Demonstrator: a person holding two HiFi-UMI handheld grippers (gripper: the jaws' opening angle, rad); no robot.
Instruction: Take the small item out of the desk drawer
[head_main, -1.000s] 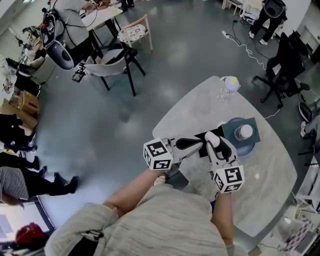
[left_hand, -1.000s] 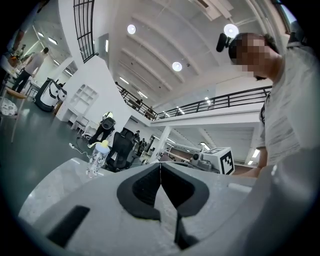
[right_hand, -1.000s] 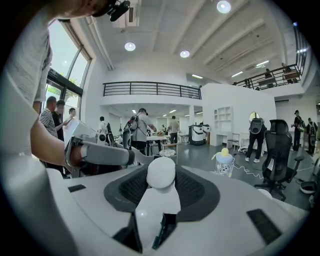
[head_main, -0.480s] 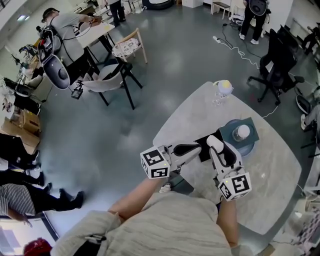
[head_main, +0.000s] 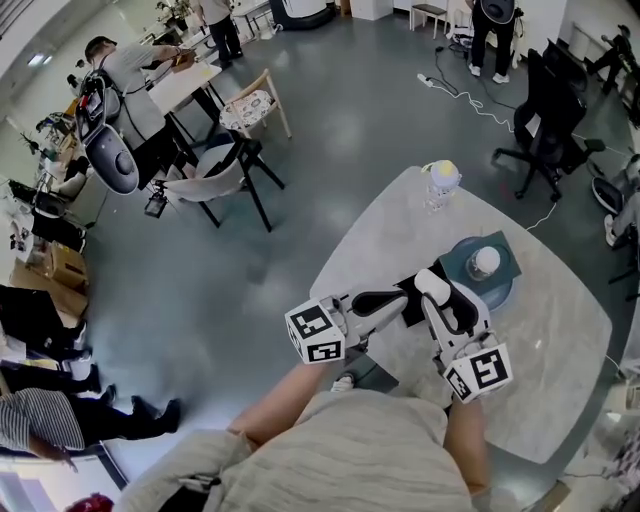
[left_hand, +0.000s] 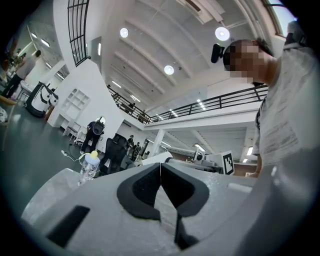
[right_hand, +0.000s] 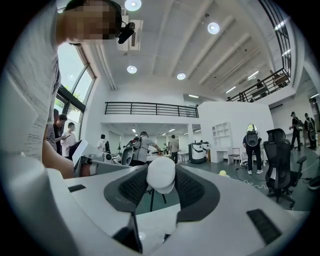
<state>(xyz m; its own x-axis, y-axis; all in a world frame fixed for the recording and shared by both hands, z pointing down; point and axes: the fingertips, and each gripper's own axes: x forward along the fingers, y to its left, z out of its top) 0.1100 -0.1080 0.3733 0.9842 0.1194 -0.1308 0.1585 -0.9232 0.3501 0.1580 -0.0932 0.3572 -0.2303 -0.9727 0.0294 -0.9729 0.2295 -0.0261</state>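
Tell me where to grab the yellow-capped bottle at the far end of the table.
Grip the yellow-capped bottle around its clear body, below the cap. It stands upright near the table's far edge, so come in level from the near side, jaws either side. Use the left tool: shut, empty; the right tool holds a white rounded item.

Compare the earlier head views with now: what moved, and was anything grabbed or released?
Both the left gripper and the right gripper rose slightly toward the camera; the head camera shifted too. Nothing was grabbed or released: the right stays closed on the small white item, the left stays shut and empty. The bottle and the dark tray on the table kept their places.
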